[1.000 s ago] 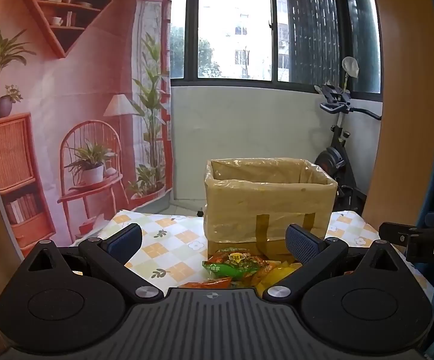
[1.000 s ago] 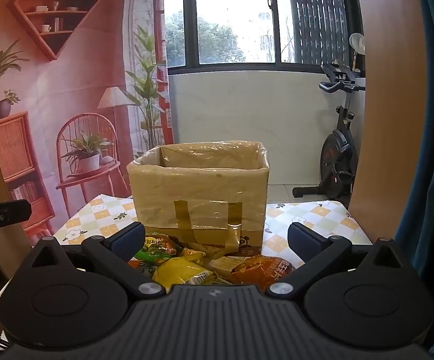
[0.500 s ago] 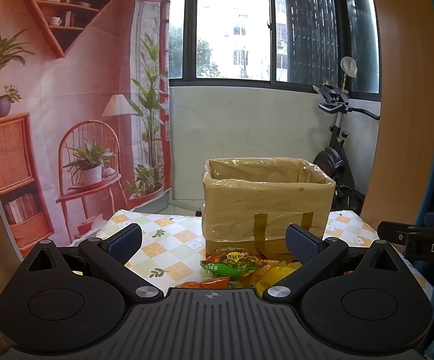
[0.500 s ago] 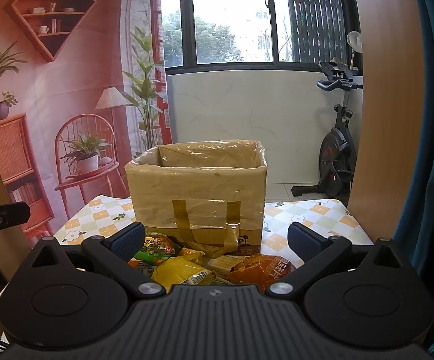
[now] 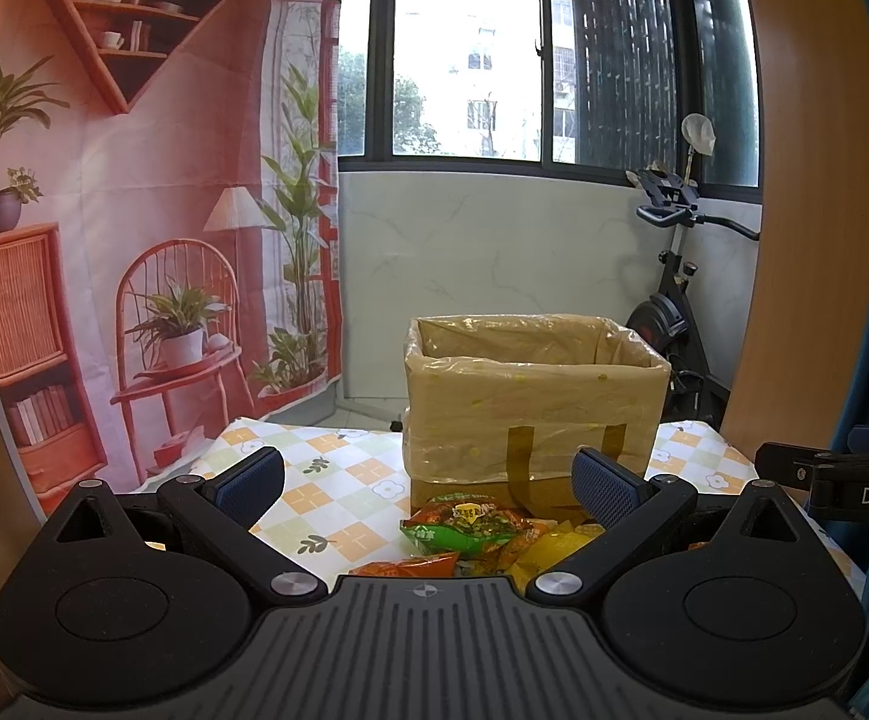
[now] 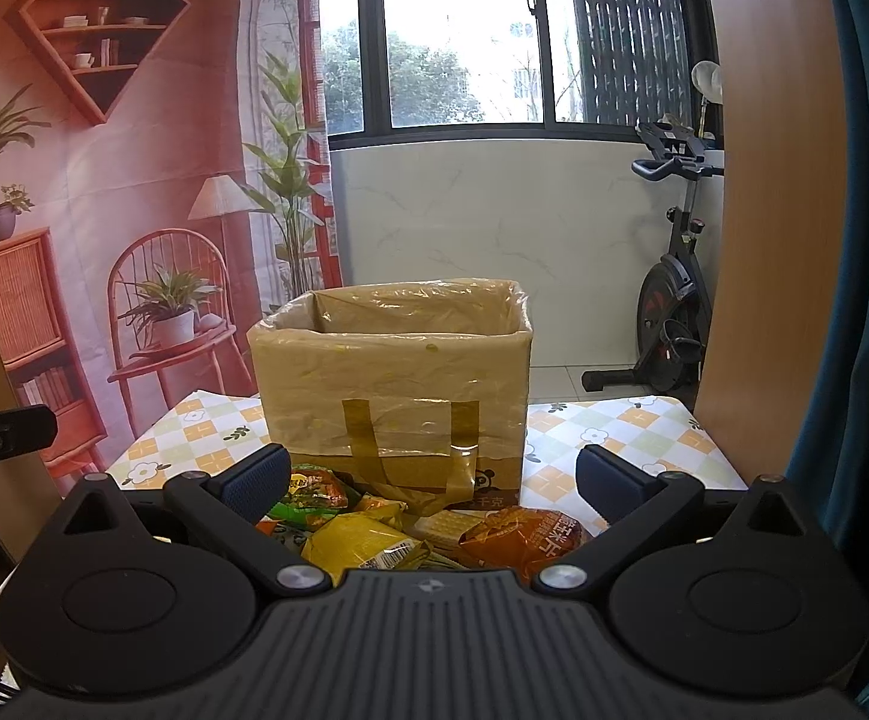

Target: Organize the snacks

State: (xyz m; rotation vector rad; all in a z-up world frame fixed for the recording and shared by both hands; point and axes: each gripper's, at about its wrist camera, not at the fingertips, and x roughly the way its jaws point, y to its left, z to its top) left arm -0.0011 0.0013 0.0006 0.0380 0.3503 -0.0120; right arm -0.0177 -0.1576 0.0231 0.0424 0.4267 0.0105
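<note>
Gaping empty, left claw (image 5: 428, 474) and right claw (image 6: 431, 474) partly hide snack packets (image 6: 368, 537); box (image 6: 395, 387) interior unseen.

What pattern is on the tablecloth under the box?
The tablecloth is checked in orange, pale green and white, with small flowers and leaves; the right wrist view shows it best.
</note>
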